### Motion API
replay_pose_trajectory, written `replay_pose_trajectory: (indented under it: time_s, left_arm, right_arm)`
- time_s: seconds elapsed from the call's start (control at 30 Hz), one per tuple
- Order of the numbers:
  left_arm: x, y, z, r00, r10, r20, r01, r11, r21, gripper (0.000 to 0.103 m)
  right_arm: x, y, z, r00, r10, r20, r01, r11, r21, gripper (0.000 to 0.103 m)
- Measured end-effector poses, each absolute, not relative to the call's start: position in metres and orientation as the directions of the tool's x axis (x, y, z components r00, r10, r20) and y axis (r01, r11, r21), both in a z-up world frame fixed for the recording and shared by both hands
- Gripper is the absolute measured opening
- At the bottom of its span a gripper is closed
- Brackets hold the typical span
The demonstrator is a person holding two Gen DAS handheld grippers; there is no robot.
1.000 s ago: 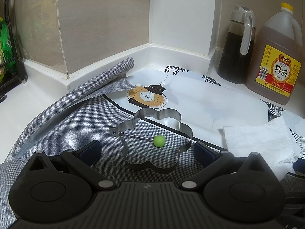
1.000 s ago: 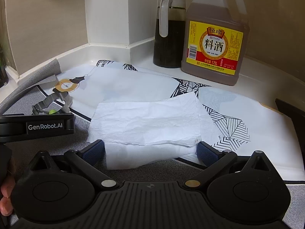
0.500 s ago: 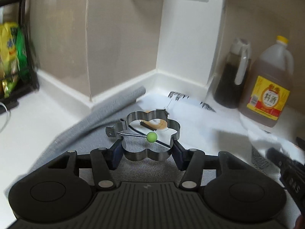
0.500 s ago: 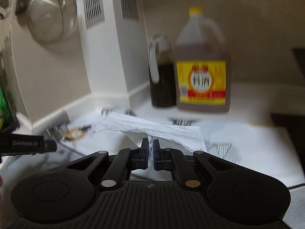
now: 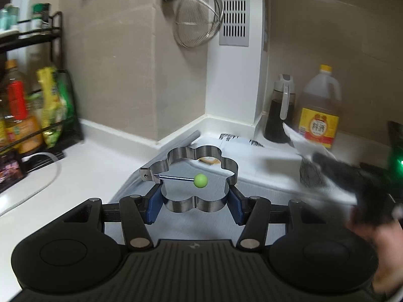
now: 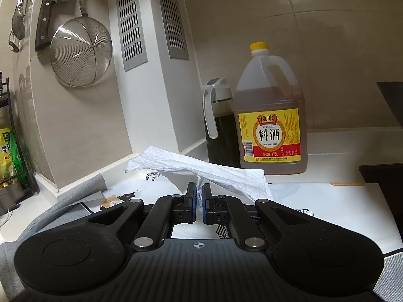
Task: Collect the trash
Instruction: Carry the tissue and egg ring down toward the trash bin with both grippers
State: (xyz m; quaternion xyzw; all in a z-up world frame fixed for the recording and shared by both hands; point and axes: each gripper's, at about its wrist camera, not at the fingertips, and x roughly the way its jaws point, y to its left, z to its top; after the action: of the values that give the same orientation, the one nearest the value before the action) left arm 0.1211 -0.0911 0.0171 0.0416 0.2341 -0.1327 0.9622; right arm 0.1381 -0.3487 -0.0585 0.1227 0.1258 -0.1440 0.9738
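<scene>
Left wrist view: one flower-shaped steel ring mould (image 5: 201,176), clamped between the blue pads (image 5: 153,202) of the left gripper (image 5: 195,203) and lifted clear of the counter (image 5: 75,166). One thin wire with one green bead (image 5: 200,180) crosses its opening. At the right edge, blurred, the right gripper (image 5: 352,176) carries a white paper towel (image 5: 299,138), with part of a hand (image 5: 385,246) below it.

Right wrist view: right gripper (image 6: 199,201) closed tight on one crumpled paper towel (image 6: 201,170); the sheet is pinched between the pads and fans out above them, off the counter, in front of the bottles.

Counts: two containers at the back corner, side by side. One large clear jug (image 6: 272,130), yellow cap, amber liquid filling roughly two-thirds; yellow-and-red label reads 料酒, with 恒顺 above and 1.75L in small print. One smaller dispenser bottle (image 6: 219,130), white handle and grey lid, holding dark liquid. One round mesh strainer (image 6: 80,52) hangs on the wall, one cleaver (image 6: 47,12) beside it, one further utensil left of that, too cropped to name. Two slotted grey vent panels (image 6: 131,22) on the white column.

One white printed mat (image 6: 340,209) with black line patterns lies over one grey mat (image 6: 83,188). One black wire rack (image 5: 42,83) at far left holds several bottles and yellow-green packets; their print is too blurred to read.
</scene>
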Motion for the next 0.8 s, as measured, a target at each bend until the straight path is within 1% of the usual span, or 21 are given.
replay_pose_trajectory:
  time_s: [0.07,0.17,0.27,0.33,0.4,0.47,0.53,0.63,0.7,0.8]
  left_arm:
    - [0.093,-0.07,0.02,0.855,-0.224,-0.467,0.262,0.965,0.017,0.06]
    - [0.049,-0.036,0.02,0.856,-0.196,-0.479,0.235,0.972,0.02,0.06]
    - [0.007,-0.006,0.014,0.858,-0.164,-0.486,0.214,0.976,0.05,0.06]
    - [-0.015,0.009,0.009,0.864,-0.14,-0.484,0.193,0.979,0.063,0.06]
    - [-0.034,0.022,0.004,0.861,-0.129,-0.492,0.176,0.983,0.051,0.06]
    - [-0.051,0.031,-0.001,0.854,-0.133,-0.503,0.171,0.985,0.03,0.06]
    - [-0.068,0.038,-0.007,0.855,-0.133,-0.501,0.17,0.985,0.028,0.06]
    - [-0.09,0.044,-0.018,0.85,-0.14,-0.508,0.177,0.984,0.026,0.06]
    - [-0.102,0.049,-0.026,0.841,-0.147,-0.522,0.184,0.983,0.02,0.06]
    - [-0.118,0.057,-0.039,0.825,-0.149,-0.545,0.18,0.984,0.004,0.06]
  right_arm:
    - [0.134,-0.346,-0.058,0.934,-0.246,-0.259,0.3,0.933,0.196,0.005]
    - [0.124,-0.342,-0.06,0.958,-0.21,-0.196,0.246,0.952,0.184,0.005]
    - [0.106,-0.336,-0.049,0.952,-0.222,-0.209,0.259,0.951,0.169,0.005]
    - [0.08,-0.33,-0.037,0.963,-0.185,-0.194,0.221,0.957,0.185,0.005]
    - [0.045,-0.321,-0.024,0.972,-0.167,-0.165,0.197,0.963,0.182,0.005]
    - [0.006,-0.31,-0.014,0.981,-0.117,-0.152,0.148,0.966,0.212,0.005]
    - [-0.03,-0.299,-0.011,0.984,-0.063,-0.167,0.103,0.965,0.241,0.005]
    - [-0.075,-0.278,-0.015,0.974,0.019,-0.224,0.042,0.963,0.267,0.005]
    - [-0.103,-0.26,-0.019,0.967,0.048,-0.249,0.012,0.972,0.234,0.005]
    - [-0.14,-0.234,-0.025,0.963,0.074,-0.26,-0.022,0.98,0.197,0.005]
